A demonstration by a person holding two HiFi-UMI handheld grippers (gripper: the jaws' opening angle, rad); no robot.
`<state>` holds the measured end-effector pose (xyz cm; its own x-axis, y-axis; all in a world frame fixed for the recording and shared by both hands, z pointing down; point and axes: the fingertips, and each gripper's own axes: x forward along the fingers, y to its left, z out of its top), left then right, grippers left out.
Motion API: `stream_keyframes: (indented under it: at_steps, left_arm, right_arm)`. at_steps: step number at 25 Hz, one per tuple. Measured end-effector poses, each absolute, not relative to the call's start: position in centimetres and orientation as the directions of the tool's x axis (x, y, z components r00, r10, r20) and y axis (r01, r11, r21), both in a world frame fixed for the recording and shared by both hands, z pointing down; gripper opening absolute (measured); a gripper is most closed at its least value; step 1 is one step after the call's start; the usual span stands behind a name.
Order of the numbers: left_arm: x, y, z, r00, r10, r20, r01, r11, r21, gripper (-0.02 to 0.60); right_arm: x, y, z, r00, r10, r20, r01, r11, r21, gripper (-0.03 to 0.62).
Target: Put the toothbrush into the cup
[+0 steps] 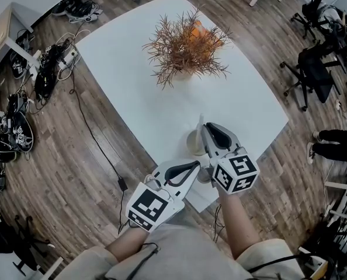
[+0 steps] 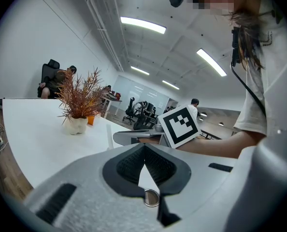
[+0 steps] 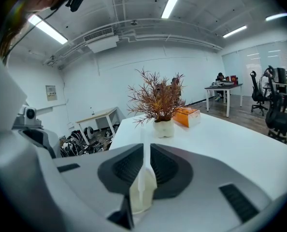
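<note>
A white toothbrush (image 1: 200, 123) stands upright between the jaws of my right gripper (image 1: 205, 128), just above a pale round cup (image 1: 194, 145) near the table's front edge. In the right gripper view the right gripper (image 3: 146, 146) is shut on the toothbrush (image 3: 144, 175), whose thin end points up. I cannot tell whether its lower end is inside the cup. My left gripper (image 1: 197, 164) hovers just in front of the cup, shut and holding nothing. The left gripper view shows the left gripper (image 2: 144, 149) with its pads meeting, and past them the toothbrush (image 2: 108, 137).
A dried plant in a white pot (image 1: 185, 44) stands mid-table on the white table (image 1: 127, 69), with an orange box (image 3: 187, 116) behind it. Cables and bags (image 1: 45, 69) lie on the floor at left. Office chairs (image 1: 313, 69) and a person's legs (image 1: 331, 144) are at right.
</note>
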<state>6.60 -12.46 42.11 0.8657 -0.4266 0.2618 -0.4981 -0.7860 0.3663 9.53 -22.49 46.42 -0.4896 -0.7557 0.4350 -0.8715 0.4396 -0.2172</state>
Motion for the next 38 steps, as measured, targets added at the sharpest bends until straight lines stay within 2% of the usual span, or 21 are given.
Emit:
stream_keyframes:
  at_steps: [22, 38]
  left_arm:
    - [6.5, -12.2, 41.7, 0.868, -0.428, 0.254, -0.495, -0.792, 0.357, 0.008]
    - [6.4, -11.8, 41.3, 0.872, -0.424, 0.245, -0.488, -0.798, 0.355, 0.008]
  right_arm:
    - [9.2, -17.9, 40.9, -0.515, -0.788, 0.339, -0.857, 0.472, -0.204, 0.026]
    - [8.5, -12.1, 39.7, -0.532, -0.762, 0.370, -0.846, 0.496, -0.194, 0.018]
